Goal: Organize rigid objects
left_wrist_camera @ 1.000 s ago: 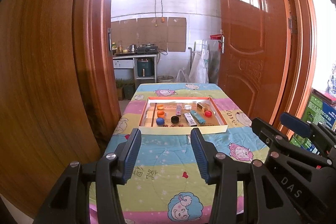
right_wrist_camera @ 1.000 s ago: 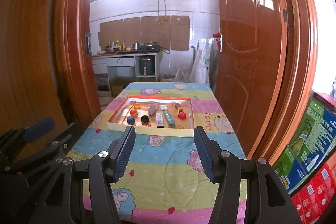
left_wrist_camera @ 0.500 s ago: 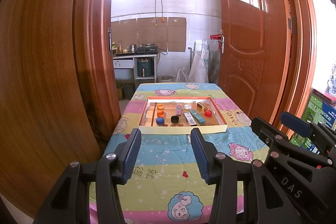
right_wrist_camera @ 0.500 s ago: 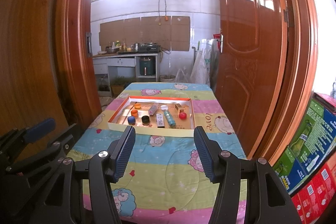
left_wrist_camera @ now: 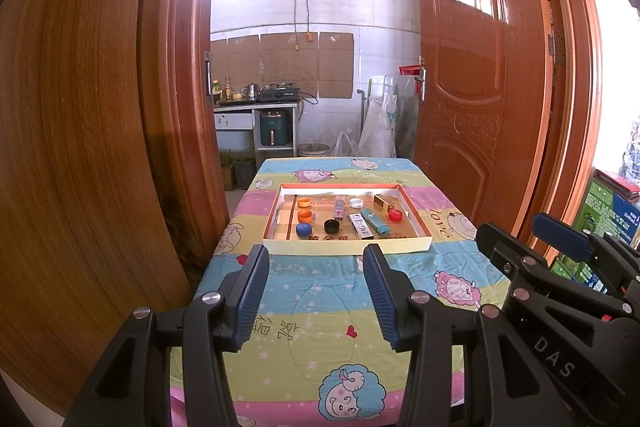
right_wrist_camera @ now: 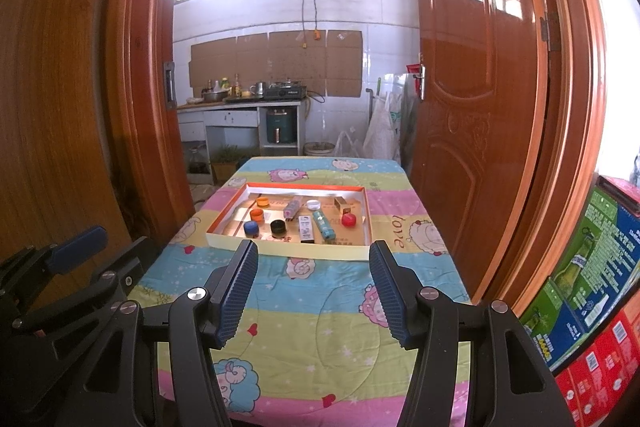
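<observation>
Doorway table (left_wrist_camera: 320,291), tray (left_wrist_camera: 346,247) far off. Both tongs (left_wrist_camera: 316,287) (right_wrist_camera: 314,289) gape empty; best close in level before choosing a cap (left_wrist_camera: 303,229).

"DAS" is printed in pale letters on the black right gripper (left_wrist_camera: 560,311), seen from the left wrist view. The word "love" appears on a pink stripe of the tablecloth (right_wrist_camera: 398,227).
</observation>
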Available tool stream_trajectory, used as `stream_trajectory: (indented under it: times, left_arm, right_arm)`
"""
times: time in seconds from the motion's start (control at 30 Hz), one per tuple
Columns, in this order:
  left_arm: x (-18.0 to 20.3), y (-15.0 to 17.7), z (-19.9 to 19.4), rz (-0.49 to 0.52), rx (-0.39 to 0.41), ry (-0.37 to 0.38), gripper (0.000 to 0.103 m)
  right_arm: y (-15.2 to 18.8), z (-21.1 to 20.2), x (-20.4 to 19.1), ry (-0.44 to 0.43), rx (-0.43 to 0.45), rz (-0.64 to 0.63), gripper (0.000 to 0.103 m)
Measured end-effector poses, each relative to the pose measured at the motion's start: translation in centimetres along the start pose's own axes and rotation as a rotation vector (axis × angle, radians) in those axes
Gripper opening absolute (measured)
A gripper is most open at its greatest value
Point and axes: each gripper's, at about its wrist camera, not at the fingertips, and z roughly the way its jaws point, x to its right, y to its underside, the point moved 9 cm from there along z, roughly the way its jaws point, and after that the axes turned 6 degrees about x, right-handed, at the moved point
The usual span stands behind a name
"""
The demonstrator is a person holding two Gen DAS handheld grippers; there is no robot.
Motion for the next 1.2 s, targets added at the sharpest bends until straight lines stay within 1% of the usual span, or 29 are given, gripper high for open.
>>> stream_trajectory:
  times: [0.8, 1.2]
  left_arm:
    - [-0.12, 0.07, -0.06, -0.009, -0.008, 0.006, 0.049]
    - [-0.13, 0.17, 0.05, -0.008, -0.010, -0.005, 0.049]
  right_arm:
    - [-0.06, -0.03, -0.17, 0.000, 0.004, 0.004, 0.060]
    - [-0.06, 0.02, -0.21, -0.002, 0.003, 0.003, 0.060]
